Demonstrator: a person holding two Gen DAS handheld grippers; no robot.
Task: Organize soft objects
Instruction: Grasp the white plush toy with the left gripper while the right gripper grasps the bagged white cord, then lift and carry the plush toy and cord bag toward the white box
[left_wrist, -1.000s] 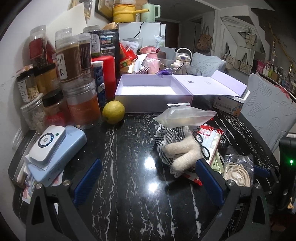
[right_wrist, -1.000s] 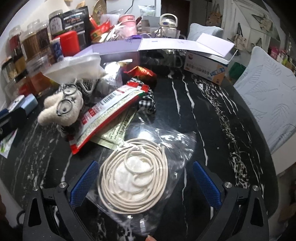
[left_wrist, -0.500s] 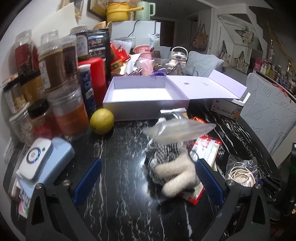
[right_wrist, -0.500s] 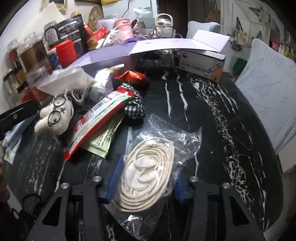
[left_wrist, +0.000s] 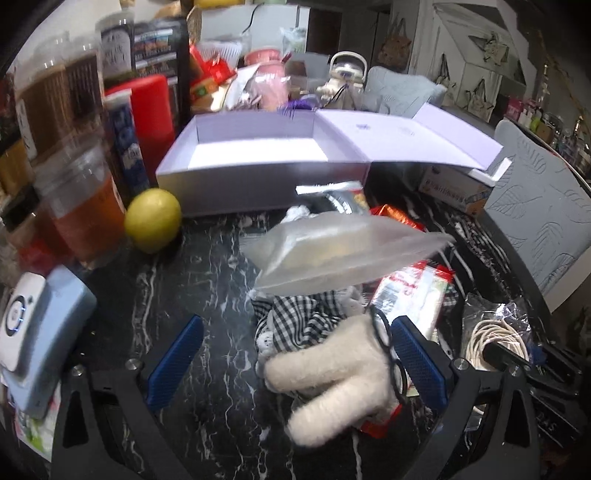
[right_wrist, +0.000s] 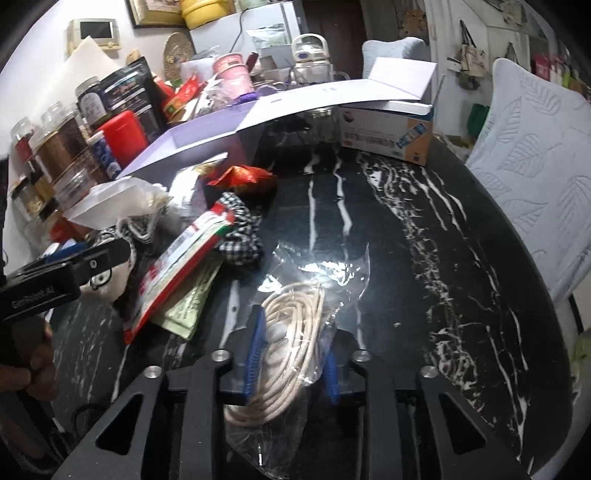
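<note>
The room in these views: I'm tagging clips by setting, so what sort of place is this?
Probably a home dining or kitchen area. A cluttered black marble table holds food jars and a lemon, with a padded chair pulled up beside it.

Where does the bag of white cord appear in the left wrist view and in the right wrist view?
Left wrist view: bag of white cord at far right, low, past the white plush toy.
Right wrist view: bottom centre, squeezed in the right tool.
Shared landmark: open lavender box.
</note>
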